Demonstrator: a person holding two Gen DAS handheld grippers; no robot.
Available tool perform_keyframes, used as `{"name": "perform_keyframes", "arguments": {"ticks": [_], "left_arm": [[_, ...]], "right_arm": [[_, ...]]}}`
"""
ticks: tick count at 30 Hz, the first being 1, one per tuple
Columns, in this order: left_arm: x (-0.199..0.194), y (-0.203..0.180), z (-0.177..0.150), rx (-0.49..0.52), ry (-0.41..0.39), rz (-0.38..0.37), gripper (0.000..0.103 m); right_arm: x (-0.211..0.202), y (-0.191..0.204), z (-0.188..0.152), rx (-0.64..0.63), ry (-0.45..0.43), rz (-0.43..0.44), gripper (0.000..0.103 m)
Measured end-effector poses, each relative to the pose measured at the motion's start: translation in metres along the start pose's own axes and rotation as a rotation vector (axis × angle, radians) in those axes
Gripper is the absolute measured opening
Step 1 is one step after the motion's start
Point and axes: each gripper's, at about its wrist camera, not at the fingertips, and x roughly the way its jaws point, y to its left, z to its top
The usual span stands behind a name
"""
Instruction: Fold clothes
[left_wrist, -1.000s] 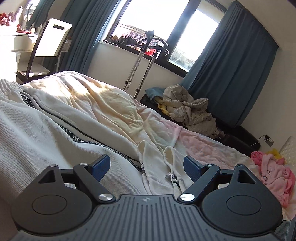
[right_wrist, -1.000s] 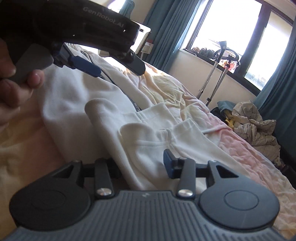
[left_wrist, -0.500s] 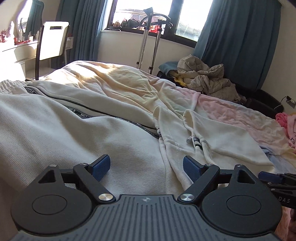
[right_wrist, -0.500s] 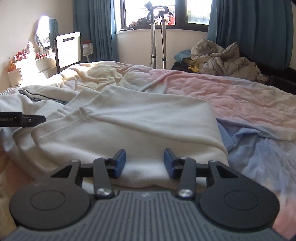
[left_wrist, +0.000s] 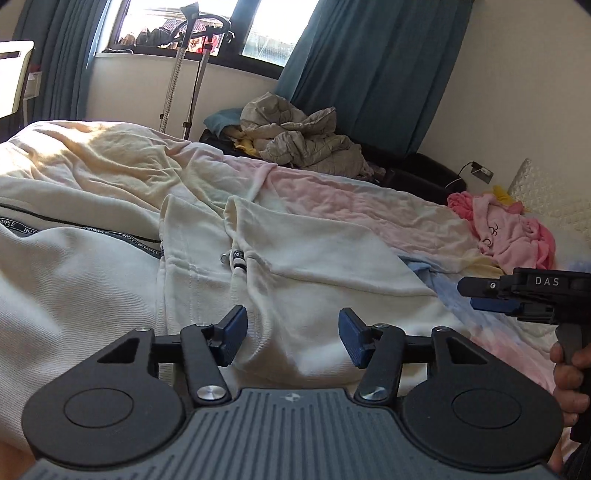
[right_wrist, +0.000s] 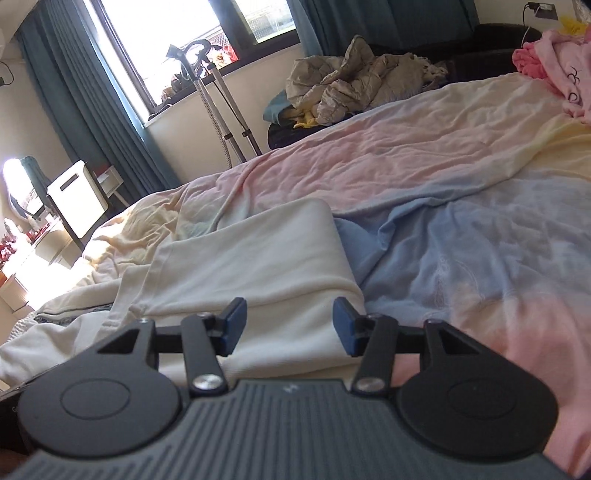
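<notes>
Now the cream garment (left_wrist: 303, 280) lies partly folded on the bed (right_wrist: 480, 229), over its pastel sheet. Both the left gripper (left_wrist: 291, 336) and the right gripper (right_wrist: 286, 326) hover just above the cloth's near edge, jaws spread apart and holding nothing.

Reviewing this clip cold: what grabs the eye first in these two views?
The cream garment spread over the pastel bedspread dominates both views, with the left gripper and right gripper open just above its near edge. Behind it, a crumpled grey quilt lies heaped below the bright window, and a pink garment sits at the bed's far right.
</notes>
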Motion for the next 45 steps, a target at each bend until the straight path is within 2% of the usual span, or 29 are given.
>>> {"name": "perform_keyframes", "arguments": {"ticks": [2, 3, 4, 5, 6, 9, 13, 16, 18, 21, 25, 28, 30, 33, 35, 36, 37, 38, 40, 42, 45], "left_arm": [[0.008, -0.001, -0.003, 0.032, 0.004, 0.012, 0.057], [0.009, -0.002, -0.003, 0.046, -0.003, 0.022, 0.047], [0.008, -0.002, -0.004, 0.045, -0.01, 0.042, 0.023], [0.007, -0.001, -0.004, 0.038, -0.018, 0.056, 0.009], [0.003, 0.004, -0.003, -0.004, -0.033, 0.043, 0.006], [-0.02, 0.013, 0.004, -0.094, -0.093, -0.013, 0.006], [-0.048, 0.018, 0.01, -0.146, -0.161, -0.051, 0.006], [-0.05, 0.028, 0.006, -0.208, -0.142, -0.019, 0.006], [-0.04, 0.034, 0.003, -0.219, -0.093, 0.018, 0.006], [-0.025, 0.036, -0.001, -0.211, -0.034, 0.06, 0.006], [-0.022, 0.031, -0.004, -0.161, -0.046, 0.079, 0.007], [-0.02, 0.03, -0.006, -0.154, -0.046, 0.087, 0.008], [-0.02, 0.03, -0.007, -0.153, -0.049, 0.089, 0.008], [-0.02, 0.029, -0.008, -0.147, -0.054, 0.087, 0.008], [-0.024, 0.024, -0.008, -0.119, -0.075, 0.092, 0.009], [-0.027, 0.022, -0.007, -0.104, -0.094, 0.093, 0.009], [-0.031, 0.02, -0.006, -0.089, -0.115, 0.095, 0.009], [-0.035, 0.018, -0.005, -0.079, -0.138, 0.1, 0.009], [-0.044, 0.017, -0.003, -0.076, -0.186, 0.11, 0.009], [-0.048, 0.021, -0.002, -0.097, -0.208, 0.141, 0.009], [-0.044, 0.027, -0.003, -0.124, -0.184, 0.205, 0.009]], "right_arm": [[0.004, -0.001, 0.0, -0.074, -0.038, -0.052, 0.053], [0.009, -0.002, -0.002, -0.095, -0.048, -0.072, 0.054], [0.014, -0.004, -0.005, -0.115, -0.059, -0.091, 0.054], [0.021, -0.013, -0.008, -0.072, -0.052, -0.076, 0.054], [0.028, -0.021, -0.011, -0.024, -0.044, -0.059, 0.054], [0.044, -0.046, -0.015, 0.151, 0.014, 0.056, 0.055], [0.042, -0.054, -0.015, 0.227, -0.02, 0.13, 0.06], [0.048, -0.065, -0.018, 0.331, 0.018, 0.234, 0.065], [0.054, -0.07, -0.021, 0.386, 0.055, 0.281, 0.065], [0.065, -0.068, -0.026, 0.398, 0.113, 0.303, 0.065], [0.062, -0.057, -0.021, 0.353, 0.101, 0.313, 0.066], [0.047, -0.046, -0.011, 0.344, 0.02, 0.415, 0.066], [0.044, -0.047, -0.008, 0.402, -0.023, 0.496, 0.067], [0.056, -0.048, -0.012, 0.417, 0.019, 0.426, 0.076], [0.064, -0.05, -0.015, 0.425, 0.049, 0.376, 0.076], [0.068, -0.05, -0.017, 0.428, 0.064, 0.351, 0.072], [0.072, -0.051, -0.018, 0.432, 0.079, 0.325, 0.06], [0.071, -0.048, -0.017, 0.409, 0.073, 0.302, 0.056], [0.067, -0.041, -0.015, 0.375, 0.054, 0.261, 0.04], [0.061, -0.034, -0.012, 0.359, 0.031, 0.229, 0.032], [0.055, -0.021, -0.008, 0.281, 0.005, 0.178, 0.03]]}}
